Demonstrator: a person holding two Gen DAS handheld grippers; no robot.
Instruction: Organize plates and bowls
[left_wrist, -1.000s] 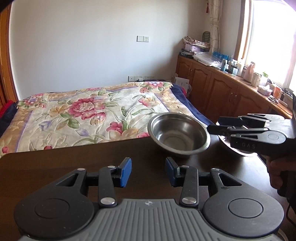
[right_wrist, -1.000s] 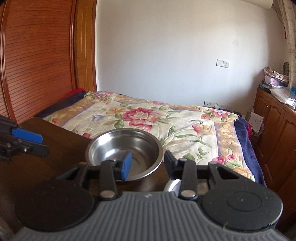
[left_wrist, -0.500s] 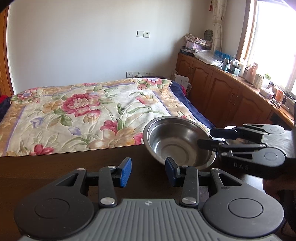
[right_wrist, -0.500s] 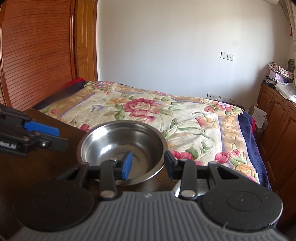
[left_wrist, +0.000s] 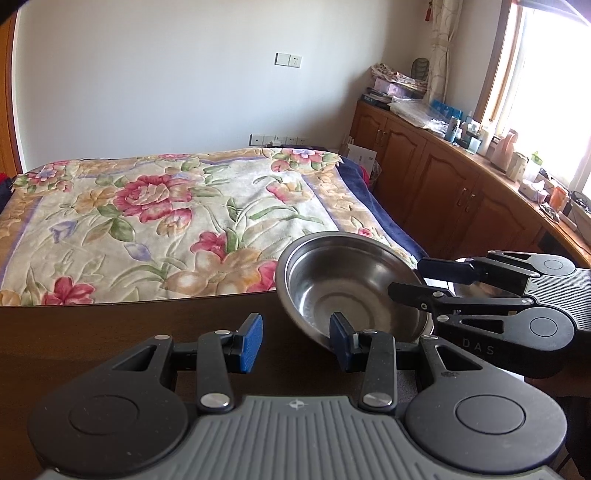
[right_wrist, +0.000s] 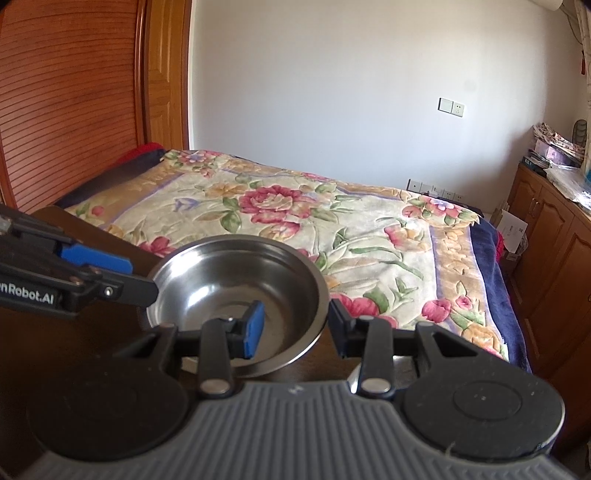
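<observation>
Since the earlier frames the bowl (left_wrist: 354, 291) has been brought nearer the left claw (left_wrist: 295, 341) and is now seen tilted above the worktop (left_wrist: 110, 325). Its rim is straddled by the right claw (right_wrist: 295, 328), one pad inside, one outside; a firm pinch cannot be told. The left claw is spread, nothing held.

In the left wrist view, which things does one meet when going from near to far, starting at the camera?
left gripper → steel bowl on the dark table → bed with the floral blanket → white wall with its sockets
</observation>
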